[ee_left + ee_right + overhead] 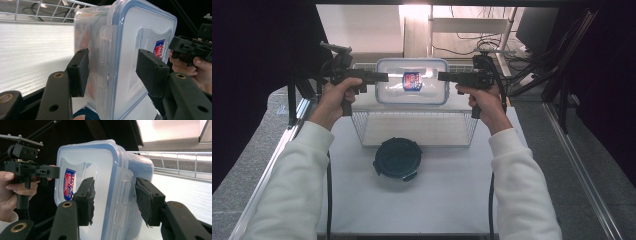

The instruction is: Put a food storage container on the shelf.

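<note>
A clear plastic container [412, 92] with a blue-rimmed lid and a red and blue label [411, 80] hangs above the wire basket [417, 145], lid facing up. My left gripper [384, 76] is shut on its left end and my right gripper [442, 76] is shut on its right end. In the left gripper view the container [125, 50] stands on edge between the pads [80, 72] of the left gripper [112, 72]. The right gripper view shows the container [100, 170] clamped the same way in the right gripper [113, 200], one pad [86, 200] on the lid.
A round black lidded container [397, 158] lies on the white table [452, 200] just in front of the basket. Dark frames and cables stand at both sides and at the back right. White sleeves come in from the bottom.
</note>
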